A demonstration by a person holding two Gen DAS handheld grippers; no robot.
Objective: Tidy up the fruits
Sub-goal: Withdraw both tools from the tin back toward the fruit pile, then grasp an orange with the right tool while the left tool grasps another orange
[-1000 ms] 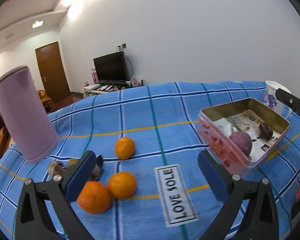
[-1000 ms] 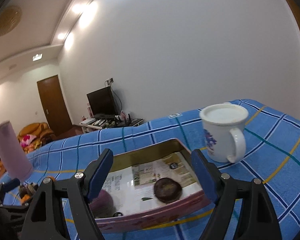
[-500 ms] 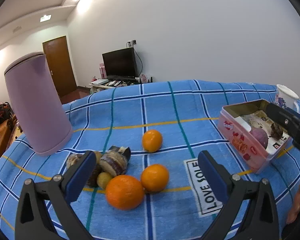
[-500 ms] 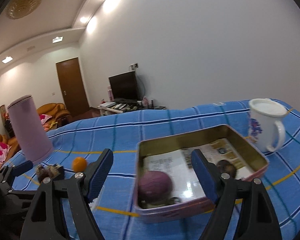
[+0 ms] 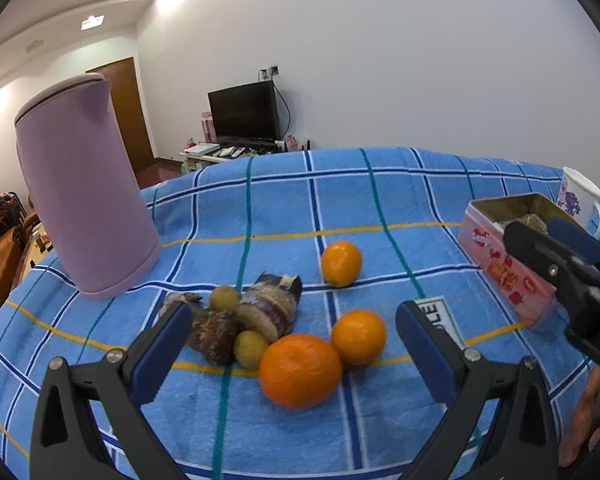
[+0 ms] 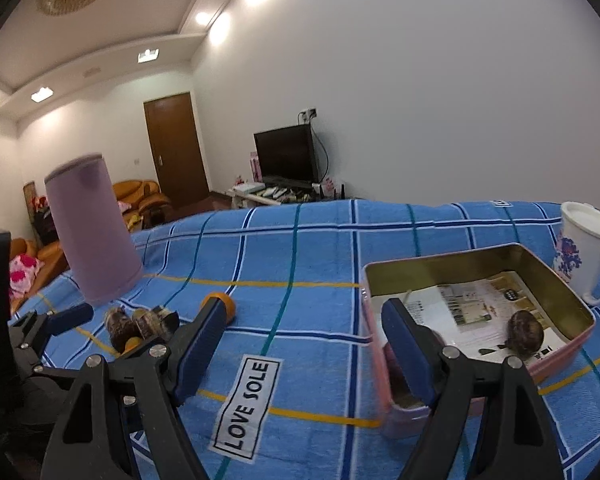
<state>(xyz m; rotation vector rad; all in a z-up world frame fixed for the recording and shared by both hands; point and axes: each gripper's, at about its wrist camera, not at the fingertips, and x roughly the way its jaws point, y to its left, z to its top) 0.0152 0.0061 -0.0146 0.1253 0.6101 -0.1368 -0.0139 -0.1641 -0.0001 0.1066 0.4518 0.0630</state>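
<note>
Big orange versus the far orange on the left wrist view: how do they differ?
The big orange is larger and deeper orange; the far orange is smaller and yellower. The big orange touches another orange and lies between the left gripper's open jaws; the far orange sits alone, farther off. Both rest on the blue cloth.

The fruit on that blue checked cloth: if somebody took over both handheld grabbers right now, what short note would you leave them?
Left gripper: jaws open, empty, aimed at the fruit pile.
Right gripper: jaws open, empty, beside the pink rectangular tin.
On the cloth: three round oranges, the largest nearest, plus small yellow-green fruits and dark brown husky pieces.
Done: one dark round fruit lies in the tin; something purple sits behind the right jaw.
Left: the rest seemingly go into the tin.
</note>
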